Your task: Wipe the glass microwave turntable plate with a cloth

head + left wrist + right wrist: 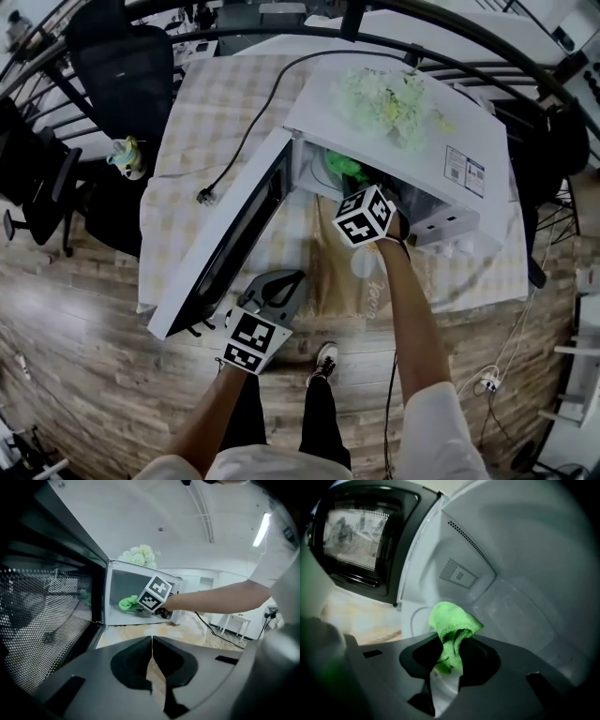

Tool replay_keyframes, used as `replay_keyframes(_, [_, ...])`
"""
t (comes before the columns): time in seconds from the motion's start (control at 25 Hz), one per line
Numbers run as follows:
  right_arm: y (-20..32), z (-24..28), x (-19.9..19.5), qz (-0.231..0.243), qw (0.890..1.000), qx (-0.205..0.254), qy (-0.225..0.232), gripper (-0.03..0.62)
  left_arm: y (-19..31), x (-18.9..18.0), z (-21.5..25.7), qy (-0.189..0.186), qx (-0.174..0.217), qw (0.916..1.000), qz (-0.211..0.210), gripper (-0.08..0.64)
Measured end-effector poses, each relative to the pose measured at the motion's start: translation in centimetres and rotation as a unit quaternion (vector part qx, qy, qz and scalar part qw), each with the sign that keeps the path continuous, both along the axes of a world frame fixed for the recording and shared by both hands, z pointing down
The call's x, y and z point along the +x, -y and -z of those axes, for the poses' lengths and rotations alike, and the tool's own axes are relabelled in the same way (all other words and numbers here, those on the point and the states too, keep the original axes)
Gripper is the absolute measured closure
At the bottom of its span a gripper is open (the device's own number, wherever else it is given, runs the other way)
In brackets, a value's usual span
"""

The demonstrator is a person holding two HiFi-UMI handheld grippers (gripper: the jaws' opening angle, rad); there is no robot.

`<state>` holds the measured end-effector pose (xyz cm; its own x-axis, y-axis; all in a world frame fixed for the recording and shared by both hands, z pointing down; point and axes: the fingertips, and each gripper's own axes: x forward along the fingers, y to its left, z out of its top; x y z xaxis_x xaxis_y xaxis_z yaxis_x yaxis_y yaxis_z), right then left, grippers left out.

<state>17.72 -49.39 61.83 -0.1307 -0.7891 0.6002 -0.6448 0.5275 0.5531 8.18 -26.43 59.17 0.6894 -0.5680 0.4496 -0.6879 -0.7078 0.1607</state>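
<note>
Left gripper closed, empty, above wood floor; right gripper pinches green cloth inside microwave.

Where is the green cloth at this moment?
The green cloth is clamped in the right gripper, inside the cavity of the open microwave; in the right gripper view the open door stands to its left.

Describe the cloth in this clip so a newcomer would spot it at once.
Find the white microwave with its door swung open. Inside it, the right gripper pinches a bunched cloth. It is the only bright green item there, unlike the pale flowers on top of the oven.
</note>
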Motion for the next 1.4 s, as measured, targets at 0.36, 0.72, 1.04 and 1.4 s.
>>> replay_keyframes(0.36, [-7.5,0.7,2.6,-0.028,0.998,-0.054,-0.009,0.476,-1.6,-0.8,3.8,-0.015,0.021,0.9995,0.016,0.540])
replay_keyframes(0.72, [-17.0,9.2,5.9,-0.100,0.987,-0.057,0.116,0.476,-2.4,-0.9,12.9,-0.019,0.087,0.9958,0.020,0.540])
replay_keyframes(1.04, [-24.2,23.9,8.4,-0.125,0.969,0.052,0.209,0.483,-2.0,-2.1,24.5,-0.041,0.169,0.9840,0.035,0.540])
replay_keyframes(1.4, [-28.9,35.4,6.5,-0.080,0.963,0.148,0.211,0.483,-3.0,-3.4,32.3,-0.036,0.243,0.9693,0.017,0.540])
